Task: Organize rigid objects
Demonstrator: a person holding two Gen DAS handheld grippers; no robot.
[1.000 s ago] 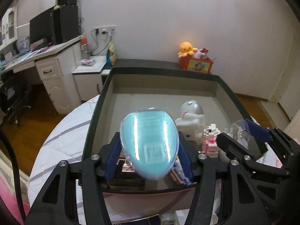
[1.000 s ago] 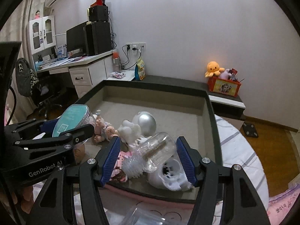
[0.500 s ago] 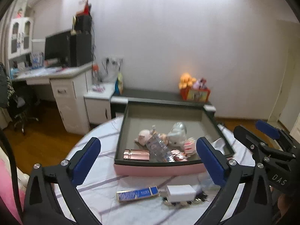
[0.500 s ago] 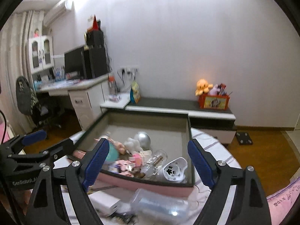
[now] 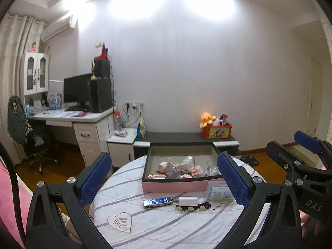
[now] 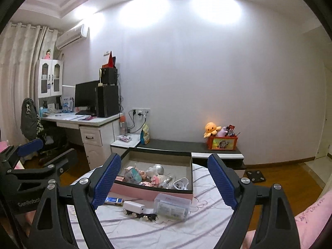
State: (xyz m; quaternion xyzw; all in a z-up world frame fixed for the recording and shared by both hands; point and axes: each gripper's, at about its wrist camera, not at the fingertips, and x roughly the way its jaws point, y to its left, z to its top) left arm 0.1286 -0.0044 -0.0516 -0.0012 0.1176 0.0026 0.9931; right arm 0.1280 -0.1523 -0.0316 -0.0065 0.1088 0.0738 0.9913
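**Above the bed, both grippers empty, four items still outside the box**

Above the striped bedspread, the left gripper and the right gripper both hang with jaws spread wide and nothing between them. The landmark is the pink-sided box with a dark rim, sitting open on the bed.

Inside the box lies a jumble: a rose-gold tube against the near wall, a clear bottle, a pale figure with a silver dome, a teal-lidded jar, small pink block toys and a white plastic piece at the right end. The far half of the floor is bare.

Just in front of the box's near wall rest the leftovers: a blue flat pack, a white block, a dark strip of small flowers touching the block, and a clear plastic case near the right corner.

The case looks light, stiff and smooth, so it would likely slip; gripping across its short sides seems safest. The white block appears denser and should be pinched across its narrow width. The flower strip may be a hair clip, though it is too small to say for certain.
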